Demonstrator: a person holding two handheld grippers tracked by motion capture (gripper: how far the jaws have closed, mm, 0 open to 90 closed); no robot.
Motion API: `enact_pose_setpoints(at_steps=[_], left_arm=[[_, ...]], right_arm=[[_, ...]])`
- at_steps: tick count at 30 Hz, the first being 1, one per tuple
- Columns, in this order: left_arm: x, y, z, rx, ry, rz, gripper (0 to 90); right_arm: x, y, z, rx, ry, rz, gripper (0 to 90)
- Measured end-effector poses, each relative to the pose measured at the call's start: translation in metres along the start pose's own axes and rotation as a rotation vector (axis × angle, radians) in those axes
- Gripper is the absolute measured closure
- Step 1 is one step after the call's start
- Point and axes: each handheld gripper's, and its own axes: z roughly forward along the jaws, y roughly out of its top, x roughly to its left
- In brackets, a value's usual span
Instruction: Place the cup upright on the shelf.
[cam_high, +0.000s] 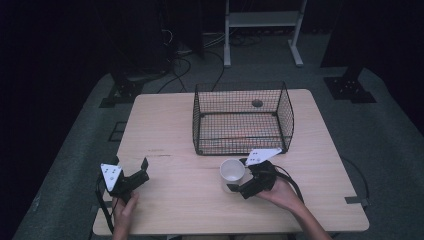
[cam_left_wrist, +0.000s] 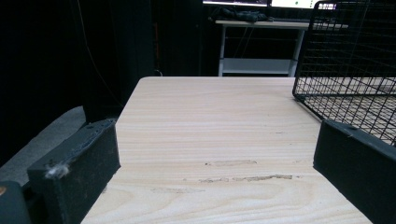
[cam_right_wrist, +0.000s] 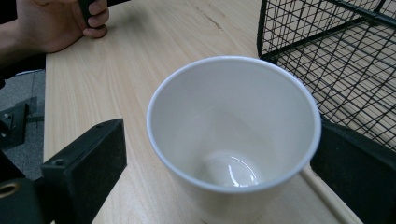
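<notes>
High view: right gripper (cam_high: 235, 176) jaws straddle the white cup (cam_high: 232, 170).

My pale wooden surface (cam_high: 165, 135), black wire basket (cam_high: 242, 117) standing toward its far side, white cup (cam_high: 232, 170) upright just in front of the basket's near right corner

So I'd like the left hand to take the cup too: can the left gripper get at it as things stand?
Probably yes. Bare table lies between the left gripper and the cup, but the open right gripper already straddles the cup, and the basket stands just behind it.
</notes>
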Motion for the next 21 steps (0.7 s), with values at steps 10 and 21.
enact_pose_setpoints(at_steps=[10, 21], left_arm=[[0.0003, 0.0, -0.0001, 0.0, 0.0, 0.0, 0.0], [0.0004, 0.0, -0.0002, 0.001, -0.001, 0.0, 0.0]], right_arm=[[-0.0032, 0.0008, 0.0111, 0.007, 0.019, 0.015, 14.9], [-0.0057, 0.0062, 0.0071, 0.012, 0.031, 0.029, 18.9]])
